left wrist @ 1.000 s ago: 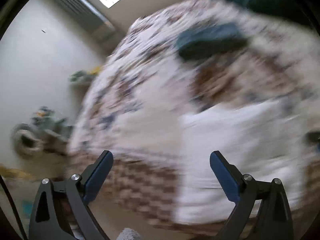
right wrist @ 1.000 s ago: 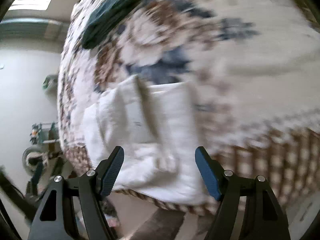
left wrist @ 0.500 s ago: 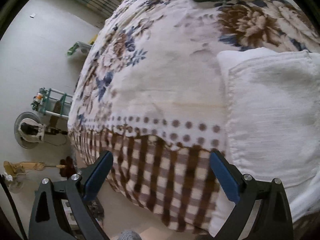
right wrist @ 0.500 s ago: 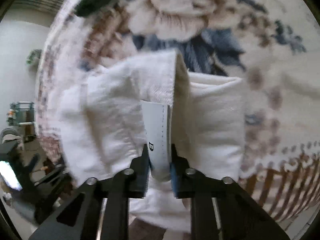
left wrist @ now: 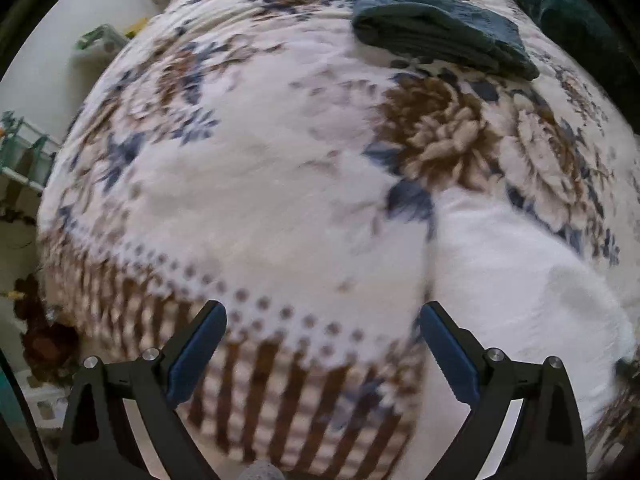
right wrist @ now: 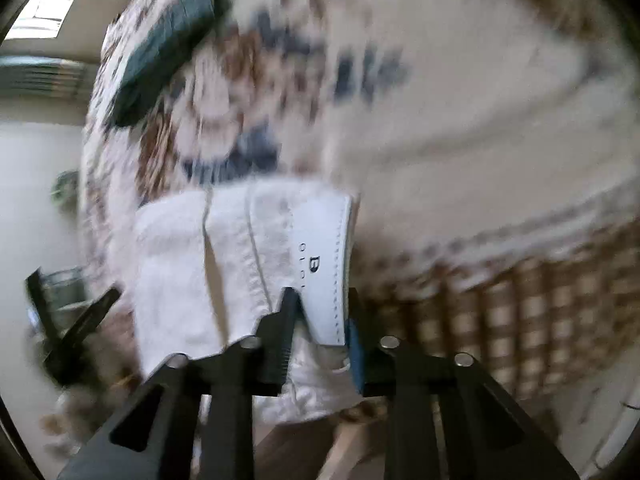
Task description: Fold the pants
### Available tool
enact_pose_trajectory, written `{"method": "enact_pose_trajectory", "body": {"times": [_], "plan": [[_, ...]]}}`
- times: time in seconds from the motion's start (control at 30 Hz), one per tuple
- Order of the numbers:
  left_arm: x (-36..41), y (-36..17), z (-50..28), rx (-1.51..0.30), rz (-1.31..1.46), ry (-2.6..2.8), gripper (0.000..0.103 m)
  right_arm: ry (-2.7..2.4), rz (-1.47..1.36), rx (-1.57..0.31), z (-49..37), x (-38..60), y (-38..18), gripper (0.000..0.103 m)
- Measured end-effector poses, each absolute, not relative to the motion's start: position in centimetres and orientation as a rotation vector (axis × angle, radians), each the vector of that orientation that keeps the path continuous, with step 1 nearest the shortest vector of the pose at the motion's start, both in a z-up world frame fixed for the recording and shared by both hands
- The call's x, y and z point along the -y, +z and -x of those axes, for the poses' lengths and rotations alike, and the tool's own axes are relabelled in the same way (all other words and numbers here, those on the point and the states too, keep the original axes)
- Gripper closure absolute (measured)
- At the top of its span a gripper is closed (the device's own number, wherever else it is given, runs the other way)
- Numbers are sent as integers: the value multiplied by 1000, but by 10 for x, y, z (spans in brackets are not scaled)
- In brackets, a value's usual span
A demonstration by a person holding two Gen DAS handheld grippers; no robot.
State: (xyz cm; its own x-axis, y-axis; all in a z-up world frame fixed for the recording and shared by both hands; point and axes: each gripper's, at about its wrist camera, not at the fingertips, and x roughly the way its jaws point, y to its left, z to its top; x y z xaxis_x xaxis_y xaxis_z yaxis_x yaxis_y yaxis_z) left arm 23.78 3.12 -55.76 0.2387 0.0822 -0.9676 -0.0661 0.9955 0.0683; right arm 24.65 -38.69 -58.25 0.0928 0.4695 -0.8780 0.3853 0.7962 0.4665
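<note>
The right hand-held gripper [right wrist: 318,330] is clamped on the folded white cotton pants [right wrist: 240,260], lower centre of the frame. The left hand-held gripper [left wrist: 320,344] gapes wide, holding nothing, over the floral bedspread [left wrist: 260,200].

The pants [right wrist: 224,264] are white woven cloth, coarse and matt, with stitched seams; their label [right wrist: 324,268] is smooth white, faintly glossy (leather or plastic, hard to tell), edged with stitch holes. The blanket [left wrist: 260,200] is soft, fleecy printed cloth, matt. A dark teal folded cloth [left wrist: 436,32] looks ribbed and matt. The left gripper [left wrist: 322,344] is matt black plastic with bright metal screws and blue ridged pads [left wrist: 450,354]; the right gripper [right wrist: 320,340] looks the same.
</note>
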Motion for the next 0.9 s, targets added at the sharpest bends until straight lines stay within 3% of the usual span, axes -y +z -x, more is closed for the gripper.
{"method": "enact_pose_trajectory", "body": {"times": [0.03, 0.13, 0.2, 0.4, 0.53, 0.63, 0.73, 0.8, 0.9], "plan": [[-30, -559, -242, -1331, -4, 89, 4, 69, -753, -1544, -245, 391, -594, 55], [-25, -571, -259, -1363, 35, 25, 4, 32, -821, -1488, -232, 402, -600, 37], [-24, -577, -267, -1377, 50, 2, 4, 29, -919, -1453, -219, 409, -609, 32], [-21, -593, -277, -1403, 105, -16, 4, 162, -1312, -1482, -197, 391, -684, 31], [-22, -596, -277, -1405, 99, -4, 4, 141, -1320, -1367, -196, 377, -670, 78], [-22, -596, -276, -1410, 119, -22, 4, 65, -1204, -1289, -184, 386, -617, 84], [-20, -594, -276, -1404, 153, -65, 4, -22, -1038, -1232, -168, 401, -566, 85], [-14, -595, -278, -1407, 162, -75, 4, -42, -952, -1304, -168, 400, -572, 82], [-7, -601, -287, -1427, 213, -78, 4, -41, -908, -1547, -178, 387, -630, 60]]}}
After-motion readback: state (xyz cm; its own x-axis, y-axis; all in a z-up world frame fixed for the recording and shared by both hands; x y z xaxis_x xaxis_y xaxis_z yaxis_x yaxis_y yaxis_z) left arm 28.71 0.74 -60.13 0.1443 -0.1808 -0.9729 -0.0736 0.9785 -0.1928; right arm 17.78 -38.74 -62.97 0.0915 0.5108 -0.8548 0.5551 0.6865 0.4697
